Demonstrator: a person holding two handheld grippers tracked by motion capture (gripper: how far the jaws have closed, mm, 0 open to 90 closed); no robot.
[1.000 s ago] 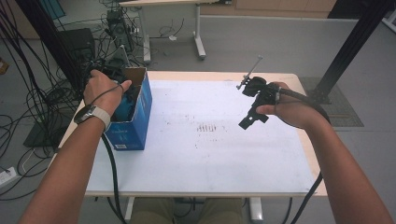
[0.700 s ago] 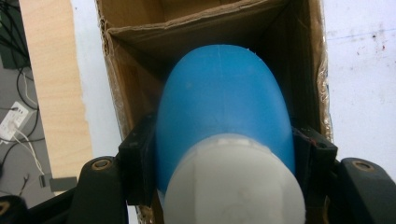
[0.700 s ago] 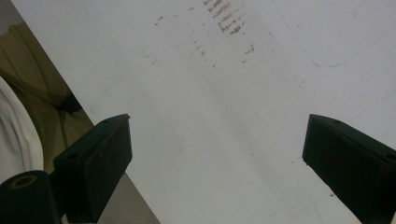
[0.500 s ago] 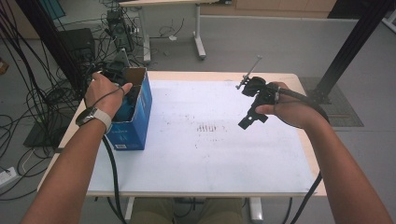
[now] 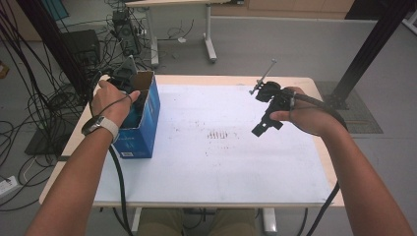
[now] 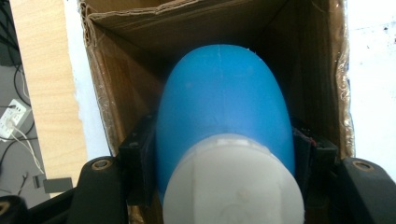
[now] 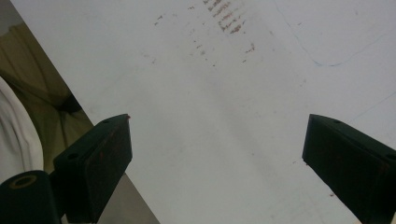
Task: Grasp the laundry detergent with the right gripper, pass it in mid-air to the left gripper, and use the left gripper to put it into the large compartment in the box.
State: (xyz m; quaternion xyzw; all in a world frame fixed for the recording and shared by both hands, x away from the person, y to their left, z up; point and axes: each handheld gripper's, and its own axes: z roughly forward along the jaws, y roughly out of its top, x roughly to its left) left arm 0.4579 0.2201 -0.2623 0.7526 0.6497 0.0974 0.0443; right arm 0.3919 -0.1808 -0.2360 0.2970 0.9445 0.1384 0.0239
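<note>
At the left of the frame, the left hand-held gripper (image 6: 224,186) clamps the blue bottle (image 6: 224,112), upright inside the cardboard box (image 5: 147,105); the right hand-held gripper (image 7: 219,158) hangs open, well apart.

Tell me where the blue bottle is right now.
In the left gripper view, the blue bottle sits clamped between the left gripper jaws, inside the open cardboard box at the table's left edge in the high view.

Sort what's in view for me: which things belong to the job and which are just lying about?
In the job:
- blue bottle, clamped in the left tongs
- cardboard box, with the bottle inside it

Lying about:
- right tongs, open over the table
- cables on the floor
- second desk behind
</note>
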